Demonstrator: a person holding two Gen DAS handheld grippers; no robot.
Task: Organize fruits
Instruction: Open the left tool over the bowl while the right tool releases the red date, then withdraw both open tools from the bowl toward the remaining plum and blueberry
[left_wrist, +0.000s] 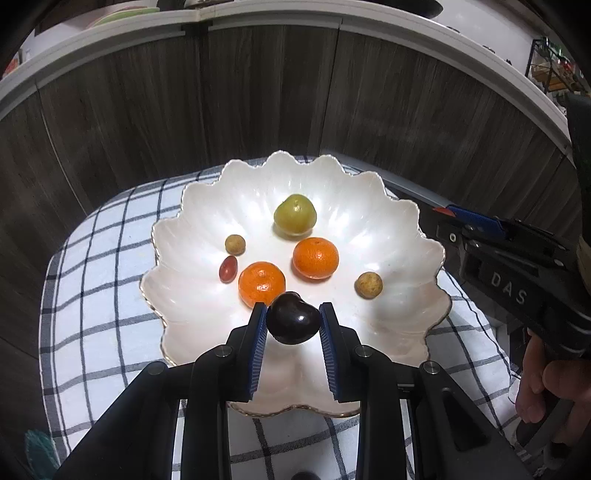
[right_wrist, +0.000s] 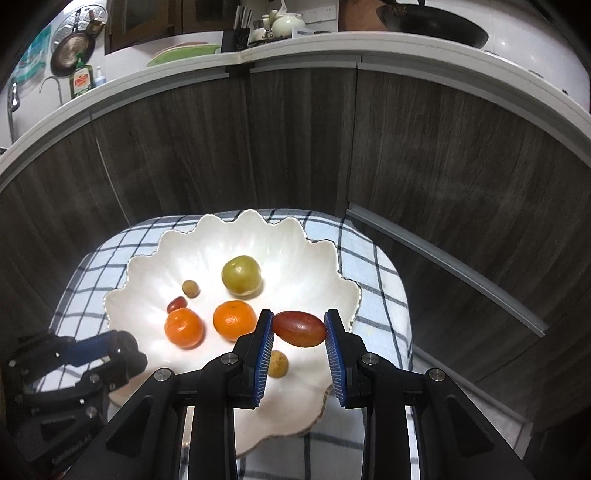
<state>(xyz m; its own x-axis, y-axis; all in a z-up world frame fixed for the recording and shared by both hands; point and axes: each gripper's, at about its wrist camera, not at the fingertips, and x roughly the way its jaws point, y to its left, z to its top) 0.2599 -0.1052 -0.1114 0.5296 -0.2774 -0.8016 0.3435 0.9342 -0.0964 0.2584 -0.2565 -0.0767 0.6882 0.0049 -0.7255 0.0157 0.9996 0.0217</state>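
Both my grippers carry fruit above the scalloped bowl (left_wrist: 391, 218).
My left gripper (left_wrist: 293, 319) clamps a dark cherry (left_wrist: 293, 320) over the bowl's near side; my right gripper (right_wrist: 299, 328) pinches a red grape (right_wrist: 299, 328) beside its right rim.

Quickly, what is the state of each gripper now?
Left gripper: shut on the dark cherry.
Right gripper: shut on the red oval fruit.
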